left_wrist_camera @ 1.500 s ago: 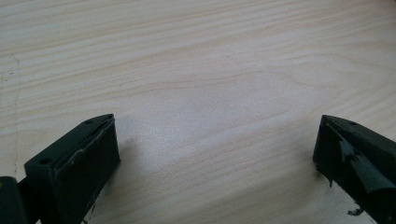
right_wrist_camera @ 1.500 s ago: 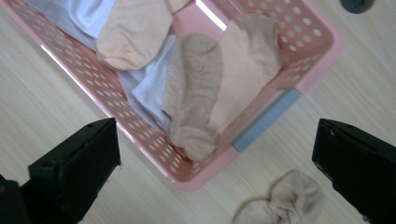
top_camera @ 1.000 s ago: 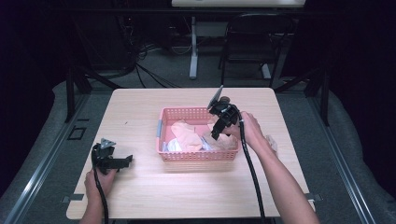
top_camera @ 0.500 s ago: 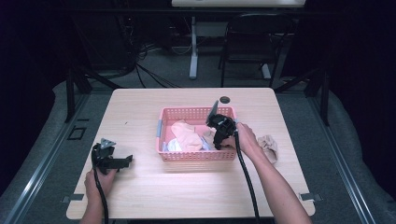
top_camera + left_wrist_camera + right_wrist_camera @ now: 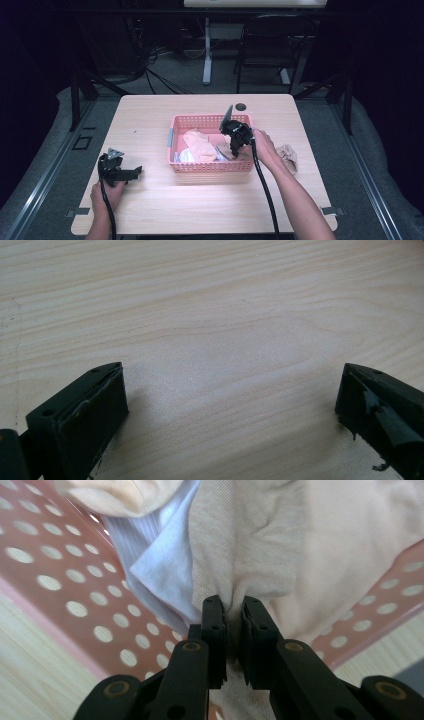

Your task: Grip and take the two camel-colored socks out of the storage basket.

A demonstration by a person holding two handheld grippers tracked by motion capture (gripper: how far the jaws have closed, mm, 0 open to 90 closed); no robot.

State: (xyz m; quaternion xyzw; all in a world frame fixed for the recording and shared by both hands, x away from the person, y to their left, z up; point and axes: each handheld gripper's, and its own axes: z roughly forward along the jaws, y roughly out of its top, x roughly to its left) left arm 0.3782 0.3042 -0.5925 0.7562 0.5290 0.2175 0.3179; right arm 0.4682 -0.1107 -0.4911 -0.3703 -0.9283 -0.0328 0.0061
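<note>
A pink perforated basket (image 5: 174, 137) stands mid-table and holds a peach garment (image 5: 200, 145) and a white one (image 5: 184, 156). My right gripper (image 5: 233, 149) reaches down into the basket's right side. In the right gripper view, that gripper (image 5: 233, 605) is shut on a fold of beige knit cloth (image 5: 250, 540), with a pale white cloth (image 5: 155, 565) beside it and the basket wall (image 5: 70, 580) behind. My left gripper (image 5: 134, 172) rests on the table at the left. Its jaws stand wide apart, open (image 5: 230, 390) over bare wood (image 5: 225, 315).
A crumpled beige cloth (image 5: 289, 156) lies on the table just right of the basket, beside the right hand. A dark round grommet (image 5: 241, 106) sits in the tabletop behind the basket. A chair and cables stand on the floor beyond the far edge.
My right gripper has sunk from above the basket's rim down into the clothes, toward the near side. The crumpled cloth on the table has come out from behind the hand. The left gripper stayed put.
</note>
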